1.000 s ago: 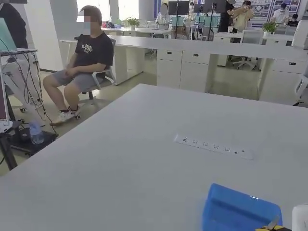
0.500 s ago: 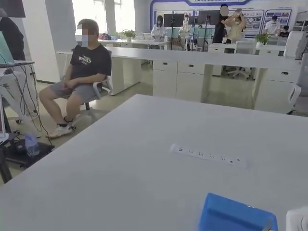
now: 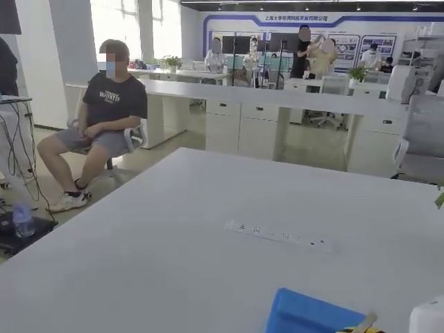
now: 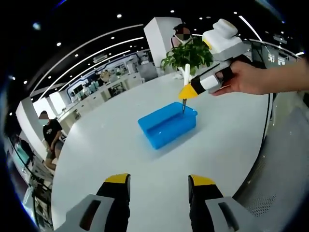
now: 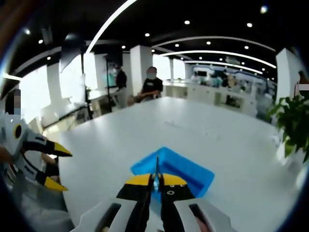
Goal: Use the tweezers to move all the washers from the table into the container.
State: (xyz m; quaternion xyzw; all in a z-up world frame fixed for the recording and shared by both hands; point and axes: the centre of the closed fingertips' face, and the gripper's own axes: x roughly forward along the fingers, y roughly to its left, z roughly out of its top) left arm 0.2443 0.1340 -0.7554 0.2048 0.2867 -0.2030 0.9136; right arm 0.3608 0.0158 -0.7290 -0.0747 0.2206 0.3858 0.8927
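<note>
Tweezers (image 5: 157,168) stood clamped between the nearly closed jaws of the right gripper (image 5: 155,180), their thin dark tips pointing down over the open blue container (image 5: 193,173). Whether the tips touched the container could not be told.

In the head view, a person (image 3: 97,125) sat on a chair at the far left, off the table. The broad white table (image 3: 159,250) spread across the middle, with a white power strip (image 3: 281,234) lying flat on it right of centre. The container's near corner showed at the bottom edge, right of the middle and well apart from the strip.

In the left gripper view, the left gripper (image 4: 159,180) rose from the bottom with its yellow-tipped jaws spread wide and nothing between them, held above bare tabletop. The container sat on the table beyond it, near the middle. Just right of that, the right gripper hung above the container's far end, held by a hand (image 4: 244,79) reaching in from the right edge. A green plant (image 4: 189,52) stood on the table behind the gripper.

In the right gripper view, the left gripper showed at the far left, jaws apart, well away from the container.
</note>
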